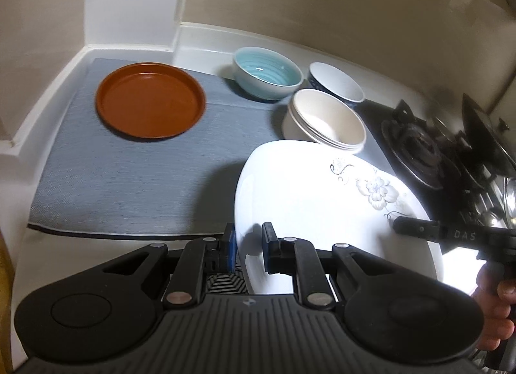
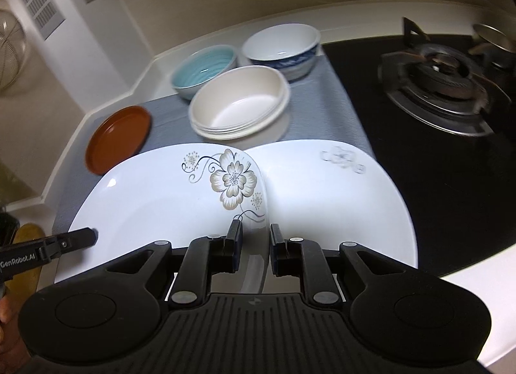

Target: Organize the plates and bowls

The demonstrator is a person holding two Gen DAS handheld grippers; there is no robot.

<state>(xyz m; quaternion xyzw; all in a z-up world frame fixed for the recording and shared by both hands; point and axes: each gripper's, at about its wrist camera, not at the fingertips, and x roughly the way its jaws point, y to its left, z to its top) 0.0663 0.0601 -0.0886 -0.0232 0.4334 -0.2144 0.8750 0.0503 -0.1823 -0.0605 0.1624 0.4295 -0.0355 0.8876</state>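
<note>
Fingers of the left gripper were nearly closed, and we saw them clamped on the near rim of a white flowered plate, one pad under the edge and one above. We noted the right gripper equally narrow, pinching the opposite rim of the same plate, which tilted above the grey mat on the bench. In the right wrist view we saw a second white plate lying just behind and partly under the held one. We recorded a brown plate flat on the mat at far left, well apart. Near the back stood a teal bowl, a blue-patterned bowl, and a stack of cream bowls just beside them. We logged a gas burner on the black hob to the right.
</note>
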